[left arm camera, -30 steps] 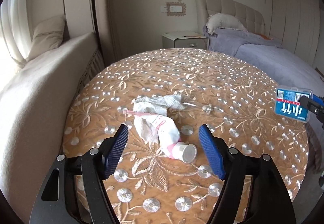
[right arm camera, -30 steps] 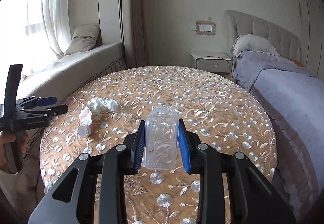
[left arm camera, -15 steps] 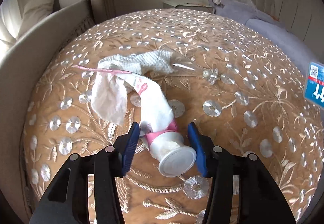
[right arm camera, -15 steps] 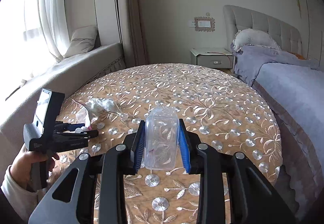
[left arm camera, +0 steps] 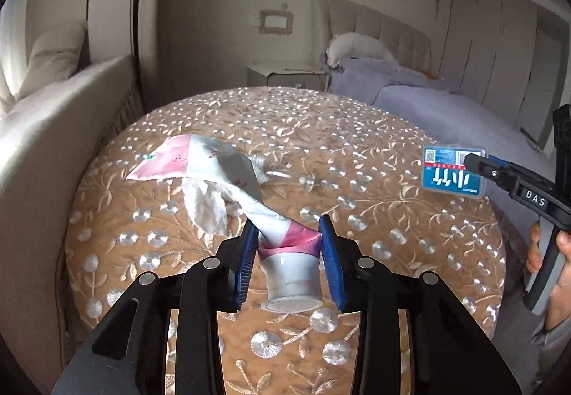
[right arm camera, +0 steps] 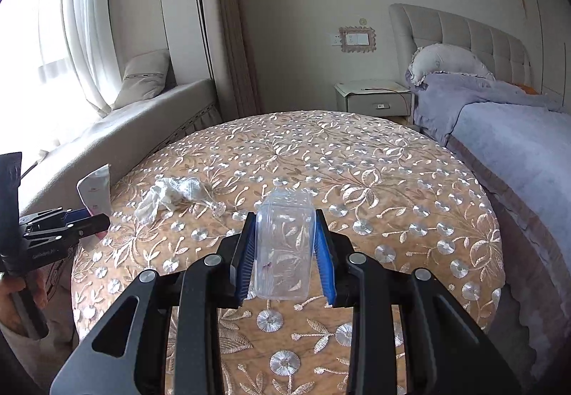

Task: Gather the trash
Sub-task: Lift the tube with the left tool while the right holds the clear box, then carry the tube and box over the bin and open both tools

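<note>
Left wrist view: fisheye lens behind the left gripper, looking forward and somewhat downward along its fingers, close over the round embroidered table; the bed lies at upper right, the window seat at left. Right wrist view: fisheye lens behind the right gripper, facing likewise over the same table. Shared field: tabletop, crumpled tissue, nightstand, bed and window seat. Each view catches the opposite gripper at its frame edge.
</note>
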The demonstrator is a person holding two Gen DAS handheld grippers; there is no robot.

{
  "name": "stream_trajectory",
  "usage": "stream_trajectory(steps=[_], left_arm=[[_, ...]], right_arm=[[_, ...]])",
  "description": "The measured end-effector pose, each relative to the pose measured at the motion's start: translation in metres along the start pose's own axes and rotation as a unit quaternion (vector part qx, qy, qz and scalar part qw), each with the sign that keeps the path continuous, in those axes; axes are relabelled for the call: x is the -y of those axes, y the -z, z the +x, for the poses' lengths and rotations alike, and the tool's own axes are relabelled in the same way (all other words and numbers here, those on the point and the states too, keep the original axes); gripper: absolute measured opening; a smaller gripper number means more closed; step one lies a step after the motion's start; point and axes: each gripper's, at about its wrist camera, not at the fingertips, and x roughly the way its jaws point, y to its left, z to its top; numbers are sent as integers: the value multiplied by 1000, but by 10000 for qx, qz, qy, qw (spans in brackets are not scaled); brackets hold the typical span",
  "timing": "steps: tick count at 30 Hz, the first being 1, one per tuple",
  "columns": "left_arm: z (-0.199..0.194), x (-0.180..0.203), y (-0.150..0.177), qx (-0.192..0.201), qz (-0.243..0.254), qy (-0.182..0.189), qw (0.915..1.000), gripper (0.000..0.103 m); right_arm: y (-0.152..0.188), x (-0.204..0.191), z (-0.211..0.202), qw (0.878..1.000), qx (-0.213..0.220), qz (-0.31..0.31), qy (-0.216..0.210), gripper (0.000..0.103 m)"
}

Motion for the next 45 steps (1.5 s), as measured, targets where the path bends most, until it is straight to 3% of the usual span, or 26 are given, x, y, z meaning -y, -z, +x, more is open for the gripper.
stream_trajectory(steps=[8, 17, 24, 30, 34, 45], left_arm=[[-12, 46, -15, 263, 404, 701, 9964, 35], [10, 142, -12, 157, 1137, 1790, 9771, 35], [28, 225, 3, -130, 1693, 2546, 9520, 35], [51, 295, 32, -609, 2094, 3197, 9221, 35], [65, 335, 52, -875, 2406, 3376, 9058, 35], [107, 411, 89, -1560, 2903, 3590, 8732, 35]], right_arm=[[1, 1, -35, 9992, 218, -93, 330, 33], [31, 31, -95, 9920, 318, 48, 1222, 33], [69, 68, -135, 9817, 204, 385, 1856, 33], [102, 106, -165, 9678, 120, 807, 2380, 33], [124, 130, -175, 9590, 31, 1102, 2610, 33], [159, 172, -173, 9478, -156, 1581, 2766, 33]])
